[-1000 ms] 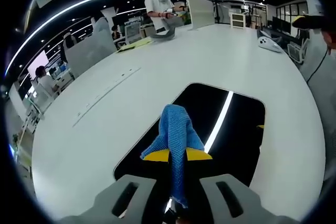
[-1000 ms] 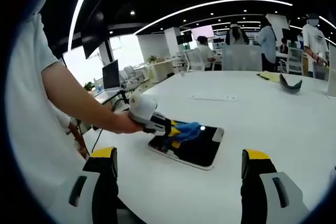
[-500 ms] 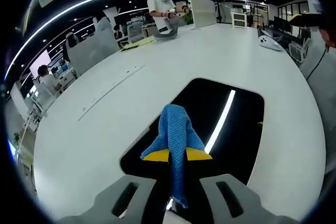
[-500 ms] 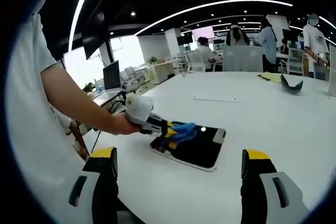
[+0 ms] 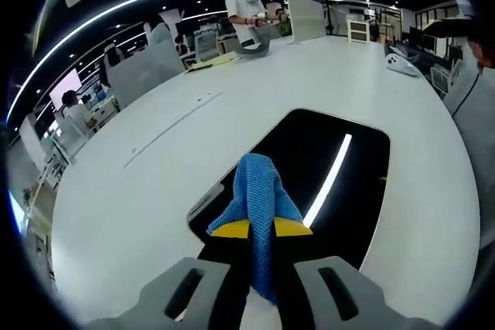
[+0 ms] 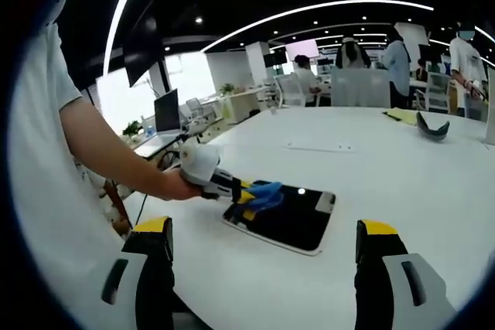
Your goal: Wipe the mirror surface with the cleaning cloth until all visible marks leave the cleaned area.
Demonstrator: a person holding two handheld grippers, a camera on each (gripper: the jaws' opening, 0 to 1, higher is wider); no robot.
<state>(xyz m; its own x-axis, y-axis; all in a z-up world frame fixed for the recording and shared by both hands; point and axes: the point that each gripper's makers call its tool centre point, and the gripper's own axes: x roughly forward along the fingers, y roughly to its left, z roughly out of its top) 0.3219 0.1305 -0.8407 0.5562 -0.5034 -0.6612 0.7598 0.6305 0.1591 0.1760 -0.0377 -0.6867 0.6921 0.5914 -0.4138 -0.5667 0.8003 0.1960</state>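
White table (image 5: 139, 191) carries the dark mirror (image 5: 340, 206); left gripper (image 5: 261, 228) clamps the blue cloth (image 5: 259, 191) on it, right gripper (image 6: 263, 249) gapes, in an office.

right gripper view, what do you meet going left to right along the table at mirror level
person's bare forearm → left gripper shut on the blue cleaning cloth → dark mirror lying flat on the white table
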